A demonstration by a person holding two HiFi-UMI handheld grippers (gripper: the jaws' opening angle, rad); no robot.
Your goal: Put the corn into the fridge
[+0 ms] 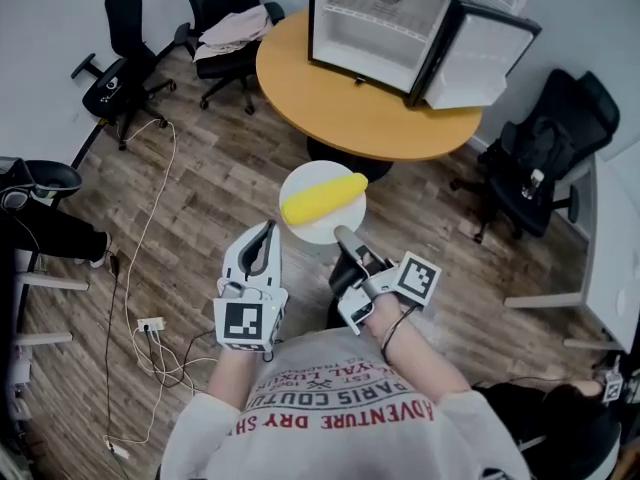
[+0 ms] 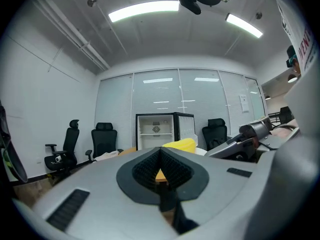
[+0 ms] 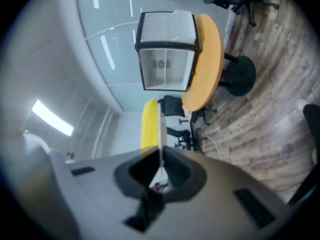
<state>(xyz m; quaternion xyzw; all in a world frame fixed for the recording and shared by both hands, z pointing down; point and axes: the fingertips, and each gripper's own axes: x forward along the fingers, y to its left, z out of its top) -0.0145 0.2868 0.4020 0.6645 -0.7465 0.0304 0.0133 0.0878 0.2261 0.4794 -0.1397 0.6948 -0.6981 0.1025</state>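
A yellow corn cob lies on a small white plate. My right gripper is shut on the plate's near rim and holds it level above the wooden floor. In the right gripper view the plate's thin edge runs between the jaws, with the corn beside it. My left gripper is beside the plate on its left, shut with nothing in it; its pads meet. The mini fridge stands open on the round orange table ahead, its door swung right.
Black office chairs stand at the far left, behind the table and at the right. A white cable with a power strip trails over the floor on the left. A white desk edges the right side.
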